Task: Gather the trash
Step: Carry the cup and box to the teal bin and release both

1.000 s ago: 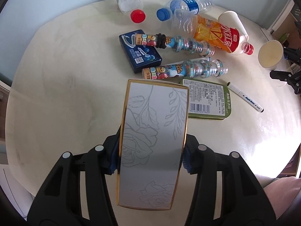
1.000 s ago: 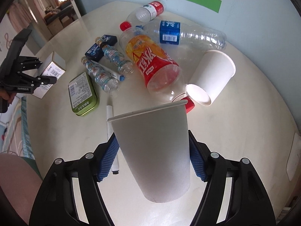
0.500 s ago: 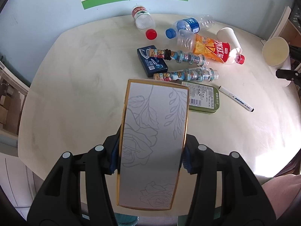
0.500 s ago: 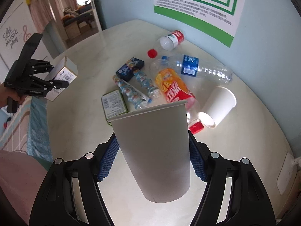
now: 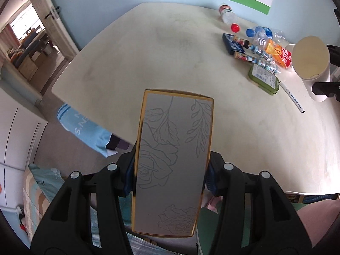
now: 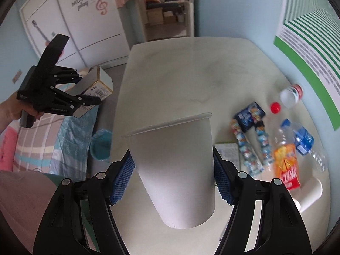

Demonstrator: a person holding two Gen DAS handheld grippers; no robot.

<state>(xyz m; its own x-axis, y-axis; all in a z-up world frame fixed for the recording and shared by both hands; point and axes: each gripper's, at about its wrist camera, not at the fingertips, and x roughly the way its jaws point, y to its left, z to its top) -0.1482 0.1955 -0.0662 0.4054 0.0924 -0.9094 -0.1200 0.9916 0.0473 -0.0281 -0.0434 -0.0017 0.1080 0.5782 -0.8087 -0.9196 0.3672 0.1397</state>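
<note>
Right wrist: right tongs (image 6: 171, 167) clamp cup (image 6: 172, 159), left tongs (image 6: 89, 91) box (image 6: 95, 85); bottles (image 6: 284, 161) beside

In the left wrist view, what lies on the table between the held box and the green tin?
Nothing: between the box and the green tin, only bare table shows in the left wrist view.

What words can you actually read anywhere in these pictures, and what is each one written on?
"Let MUSIC play": white wardrobe door, beside a pink treble clef.
Green-striped wall poster: print blurred, unreadable.
Orange bottle label: large characters, blurred.
Green tin label, marker, box barcode: too small.
</note>
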